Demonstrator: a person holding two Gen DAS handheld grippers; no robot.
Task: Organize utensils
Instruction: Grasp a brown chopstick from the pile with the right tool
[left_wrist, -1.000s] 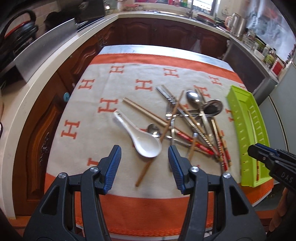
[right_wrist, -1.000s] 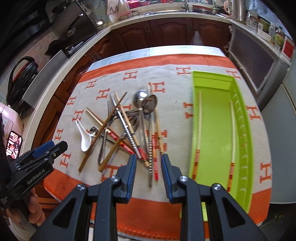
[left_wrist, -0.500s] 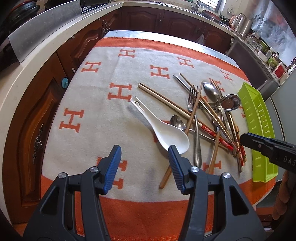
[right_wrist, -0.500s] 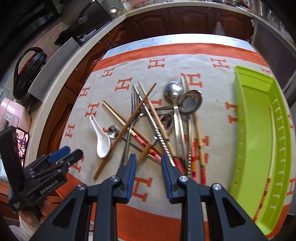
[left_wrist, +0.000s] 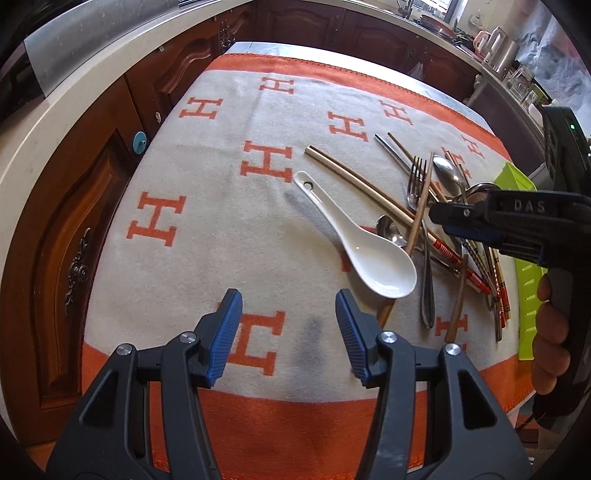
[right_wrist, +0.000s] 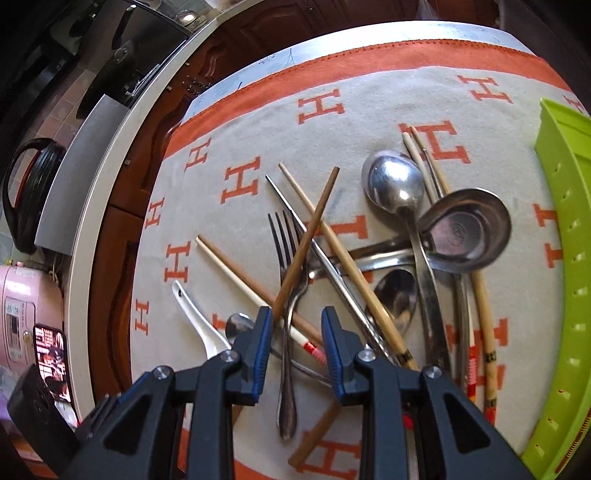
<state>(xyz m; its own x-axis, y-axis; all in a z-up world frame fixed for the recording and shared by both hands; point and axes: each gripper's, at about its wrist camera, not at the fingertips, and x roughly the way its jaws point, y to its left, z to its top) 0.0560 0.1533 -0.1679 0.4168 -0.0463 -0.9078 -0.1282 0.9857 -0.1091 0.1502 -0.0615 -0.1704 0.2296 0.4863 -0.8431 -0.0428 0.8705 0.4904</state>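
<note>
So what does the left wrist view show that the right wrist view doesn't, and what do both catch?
Only the left wrist view shows the open left gripper and the white ceramic soup spoon's bowl.

Only the right wrist view shows the round steel ladle's whole bowl, the pink appliance and the right gripper's open jaws over the steel fork's handle.

Both show the utensil pile, the H-patterned cloth and the lime-green tray.

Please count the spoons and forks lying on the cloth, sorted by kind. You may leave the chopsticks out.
Metal spoons: 4
White spoon: 1
Fork: 1
Total: 6
</note>
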